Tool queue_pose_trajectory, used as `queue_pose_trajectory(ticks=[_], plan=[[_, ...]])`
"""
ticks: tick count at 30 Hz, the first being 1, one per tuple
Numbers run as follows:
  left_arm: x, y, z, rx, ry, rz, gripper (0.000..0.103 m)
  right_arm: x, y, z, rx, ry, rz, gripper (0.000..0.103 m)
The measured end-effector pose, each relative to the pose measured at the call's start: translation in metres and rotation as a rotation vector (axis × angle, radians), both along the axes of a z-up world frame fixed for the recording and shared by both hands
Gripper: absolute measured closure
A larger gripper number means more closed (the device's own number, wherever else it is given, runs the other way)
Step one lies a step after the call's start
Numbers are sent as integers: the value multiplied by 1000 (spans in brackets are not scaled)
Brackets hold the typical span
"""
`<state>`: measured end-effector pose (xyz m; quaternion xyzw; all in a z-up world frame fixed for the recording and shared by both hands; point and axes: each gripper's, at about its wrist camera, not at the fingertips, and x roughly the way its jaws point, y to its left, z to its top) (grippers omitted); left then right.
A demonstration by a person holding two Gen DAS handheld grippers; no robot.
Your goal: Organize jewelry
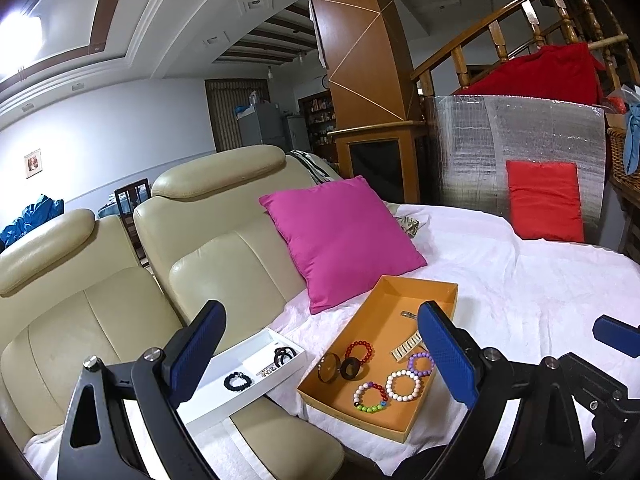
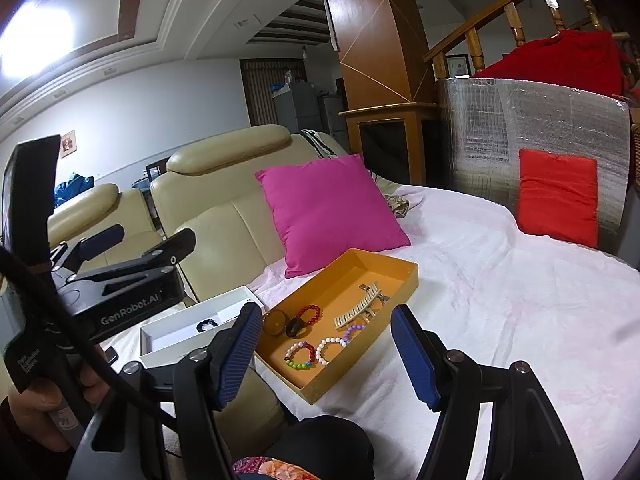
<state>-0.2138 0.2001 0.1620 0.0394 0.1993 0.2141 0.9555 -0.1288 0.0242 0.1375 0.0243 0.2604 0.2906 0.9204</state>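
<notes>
Both the left gripper (image 1: 324, 354) and right gripper (image 2: 328, 354) hover tilted down, jaws apart and empty, before the orange tray (image 1: 394, 292).

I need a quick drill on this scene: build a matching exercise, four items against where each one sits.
Items:
1. black bead bracelet
2. beige hair claw clip
3. pink cushion
4. red cushion

Places:
A. leaning on the silver foil panel
B. in the white tray
C. propped against the cream sofa back
D. in the orange box

Pairs: 1-B, 2-D, 3-C, 4-A
</notes>
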Motion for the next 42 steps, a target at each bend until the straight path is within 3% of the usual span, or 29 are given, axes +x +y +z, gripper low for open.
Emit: queue_pose_trajectory(ticks=[27, 42], plan=[[4, 29, -5, -33, -2, 33, 7, 8, 31, -3, -61, -14, 39, 32], [31, 29, -19, -17, 8, 16, 7, 41, 40, -20, -38, 32, 39, 32]])
